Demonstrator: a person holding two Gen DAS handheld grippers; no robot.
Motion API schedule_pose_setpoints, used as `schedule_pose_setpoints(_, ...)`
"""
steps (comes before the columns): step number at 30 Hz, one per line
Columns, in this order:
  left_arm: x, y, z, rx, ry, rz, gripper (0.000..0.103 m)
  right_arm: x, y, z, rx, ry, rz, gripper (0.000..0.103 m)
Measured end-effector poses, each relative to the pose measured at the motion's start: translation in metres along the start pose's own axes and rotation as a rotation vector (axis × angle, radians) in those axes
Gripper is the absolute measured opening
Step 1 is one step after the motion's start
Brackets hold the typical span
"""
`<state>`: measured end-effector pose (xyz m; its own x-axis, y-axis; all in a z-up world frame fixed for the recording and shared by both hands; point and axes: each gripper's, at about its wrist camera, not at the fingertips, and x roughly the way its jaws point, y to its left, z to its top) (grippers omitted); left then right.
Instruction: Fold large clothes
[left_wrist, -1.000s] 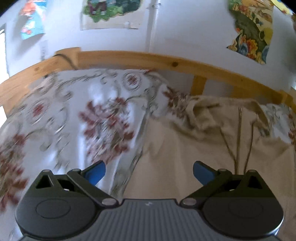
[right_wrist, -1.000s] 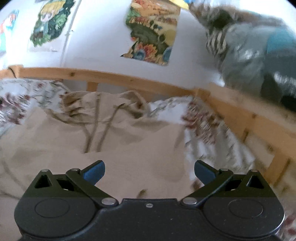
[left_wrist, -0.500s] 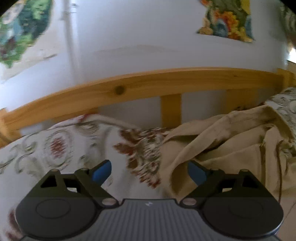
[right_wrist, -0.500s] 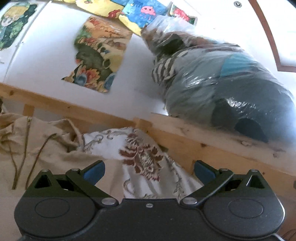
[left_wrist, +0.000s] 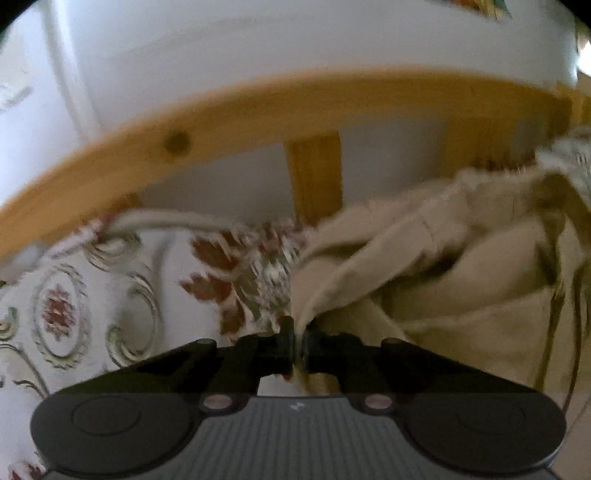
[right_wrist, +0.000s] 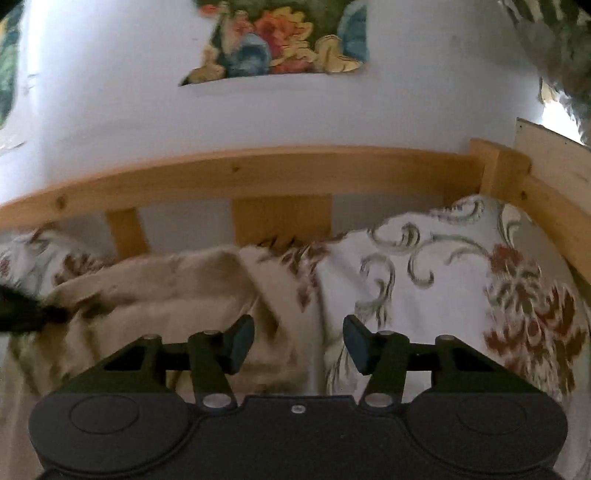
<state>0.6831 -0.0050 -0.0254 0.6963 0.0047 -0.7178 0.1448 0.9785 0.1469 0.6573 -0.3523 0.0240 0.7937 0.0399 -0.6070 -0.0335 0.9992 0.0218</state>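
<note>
A beige garment (left_wrist: 461, 280) with thin drawstrings lies crumpled on a floral bedsheet (left_wrist: 92, 306) near the wooden bed rail. My left gripper (left_wrist: 295, 343) is shut on the garment's left edge, with a pinch of beige cloth between the jaws. In the right wrist view the garment (right_wrist: 177, 291) fills the lower left. My right gripper (right_wrist: 298, 343) is partly open around the garment's right edge, where it meets the sheet (right_wrist: 461, 280); the jaws stand apart with cloth between them. A dark shape at the far left edge (right_wrist: 22, 310) is too blurred to identify.
A wooden bed rail (left_wrist: 258, 107) with upright slats runs across close behind the garment, against a white wall. It also shows in the right wrist view (right_wrist: 258, 173), with a corner post (right_wrist: 495, 166) at the right. A colourful picture (right_wrist: 280, 44) hangs above.
Both grippers have moved up to the garment's far edge by the rail. My left gripper has shut on the cloth. My right gripper's jaws have narrowed around the cloth edge.
</note>
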Motion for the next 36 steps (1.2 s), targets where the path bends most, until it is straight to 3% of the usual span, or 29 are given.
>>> schedule_pose_setpoints(1, -0.004, 0.0, 0.0, 0.0, -0.028, 0.012, 0.003, 0.011, 0.002, 0.005, -0.006, 0.031, -0.007, 0.055)
schedule_pose_setpoints(2, -0.01, 0.001, -0.001, -0.004, -0.057, 0.024, 0.003, 0.02, 0.004, 0.007, -0.015, 0.063, -0.006, 0.043)
schedule_pose_setpoints(3, -0.015, 0.004, -0.001, -0.016, -0.085, 0.039, 0.003, 0.028, 0.006, 0.008, -0.037, 0.089, -0.012, 0.011)
schedule_pose_setpoints(4, -0.02, 0.006, -0.001, -0.029, -0.113, 0.066, 0.002, 0.033, 0.01, 0.007, -0.068, 0.112, -0.031, 0.002)
schedule_pose_setpoints(5, -0.026, 0.011, -0.004, -0.048, -0.15, 0.101, 0.002, 0.031, 0.012, 0.006, -0.088, 0.095, -0.053, 0.002)
schedule_pose_setpoints(7, -0.03, 0.015, -0.008, -0.038, -0.187, 0.098, 0.004, 0.014, 0.011, 0.004, -0.113, -0.01, -0.129, 0.001)
schedule_pose_setpoints(10, -0.034, 0.0, -0.027, 0.059, -0.253, 0.182, 0.004, -0.002, 0.001, -0.005, -0.084, -0.1, -0.136, 0.001)
schedule_pose_setpoints(12, -0.034, -0.003, -0.034, 0.028, -0.265, 0.216, 0.004, -0.013, 0.016, -0.019, -0.193, -0.19, -0.193, 0.001)
schedule_pose_setpoints(15, -0.054, 0.006, -0.048, -0.055, -0.359, 0.164, 0.004, -0.029, 0.023, -0.035, -0.228, -0.314, -0.199, 0.001)
schedule_pose_setpoints(20, -0.102, 0.005, -0.088, -0.051, -0.56, 0.154, 0.005, -0.082, 0.023, -0.065, -0.292, -0.513, -0.209, 0.001)
schedule_pose_setpoints(21, -0.111, 0.007, -0.099, -0.064, -0.579, 0.143, 0.01, -0.095, 0.022, -0.075, -0.313, -0.549, -0.208, 0.001)
schedule_pose_setpoints(22, -0.116, 0.008, -0.11, -0.085, -0.58, 0.131, 0.018, -0.108, 0.021, -0.086, -0.338, -0.583, -0.204, 0.001)
schedule_pose_setpoints(24, -0.118, 0.013, -0.13, -0.141, -0.532, 0.101, 0.026, -0.131, 0.02, -0.114, -0.424, -0.644, -0.212, 0.002)
schedule_pose_setpoints(27, -0.117, 0.023, -0.155, -0.226, -0.443, 0.041, 0.031, -0.147, 0.027, -0.154, -0.576, -0.665, -0.221, 0.002)
schedule_pose_setpoints(32, -0.107, 0.024, -0.186, -0.195, -0.261, -0.013, 0.052, -0.155, 0.023, -0.199, -0.676, -0.576, -0.205, 0.003)
schedule_pose_setpoints(33, -0.105, 0.024, -0.19, -0.189, -0.222, -0.042, 0.062, -0.153, 0.022, -0.203, -0.679, -0.549, -0.207, 0.003)
schedule_pose_setpoints(36, -0.107, 0.021, -0.203, -0.142, -0.128, -0.144, 0.074, -0.142, 0.016, -0.2, -0.622, -0.477, -0.205, 0.007)
